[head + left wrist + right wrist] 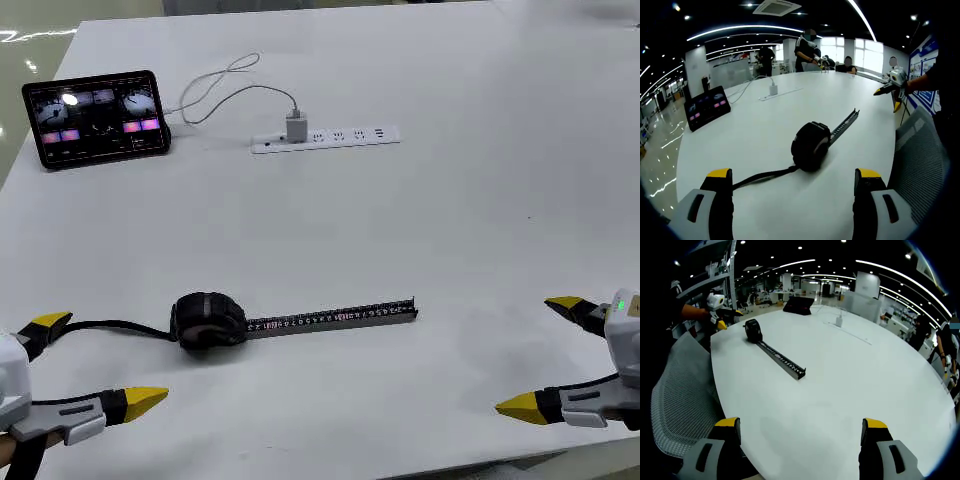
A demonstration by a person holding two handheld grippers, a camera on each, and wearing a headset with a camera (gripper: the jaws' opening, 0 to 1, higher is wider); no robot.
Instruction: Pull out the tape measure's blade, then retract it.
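A black tape measure [208, 320] lies on the white table [400, 220] near its front edge, its blade [335, 318] drawn out to the right and lying flat. A black wrist strap [110, 326] trails left from the case. My left gripper [105, 362] stands open at the lower left, a short way from the strap's end, nothing between its yellow-tipped fingers. In the left gripper view the case [811, 145] sits ahead of the open jaws. My right gripper [545, 355] is open at the lower right, well clear of the blade's hook end [799, 374].
A tablet [96, 116] with a lit screen stands at the back left. A white power strip [325, 137] with a charger and cable lies at the back centre. A mesh chair [682, 405] sits by the table's edge. People stand at the table's far side.
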